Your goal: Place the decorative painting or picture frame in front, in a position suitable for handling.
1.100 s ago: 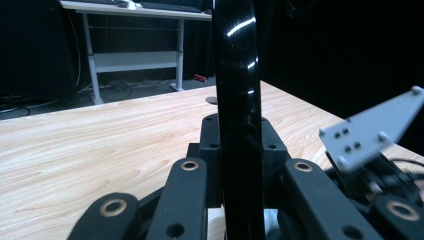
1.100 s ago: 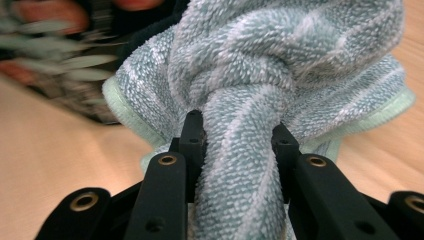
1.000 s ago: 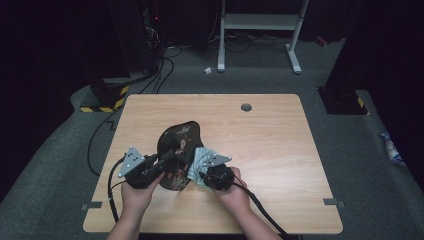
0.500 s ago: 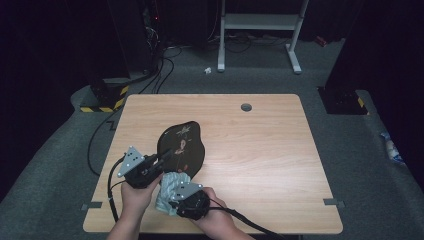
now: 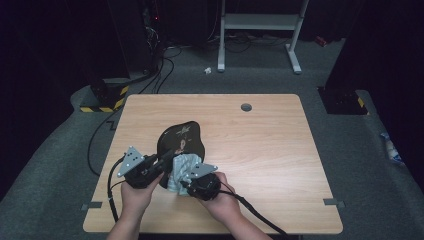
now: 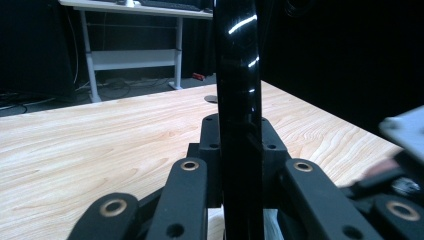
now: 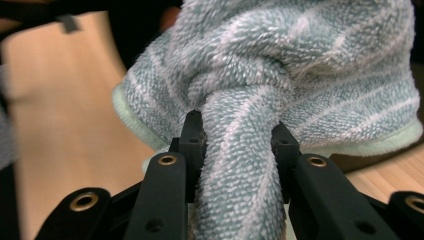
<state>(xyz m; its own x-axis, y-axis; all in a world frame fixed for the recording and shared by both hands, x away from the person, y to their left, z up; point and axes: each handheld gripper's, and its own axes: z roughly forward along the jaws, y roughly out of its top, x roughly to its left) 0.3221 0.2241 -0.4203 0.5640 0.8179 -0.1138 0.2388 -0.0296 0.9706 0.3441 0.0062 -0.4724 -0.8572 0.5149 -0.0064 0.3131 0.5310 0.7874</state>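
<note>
High view: the left tool point(image 5: 159, 161) is clamping the near rim of a glossy black plate point(image 5: 181, 139), which is tilting up from the wooden surface point(image 5: 270, 150) near its front-left part. The right tool point(image 5: 186, 181) is gripping a bunched grey-green striped towel point(image 5: 181, 167), which is lying against the plate's near side, between the two tools. A person's hands are holding both tools from the near edge.

Left gripper view: the plate point(image 6: 239, 100) is standing edge-on between the closed jaws, with its rim pressed by both pads.

Right gripper view: a twisted fold of the towel point(image 7: 240, 150) is being pinched tightly between the jaws, the rest of the cloth bulging beyond them.
</note>
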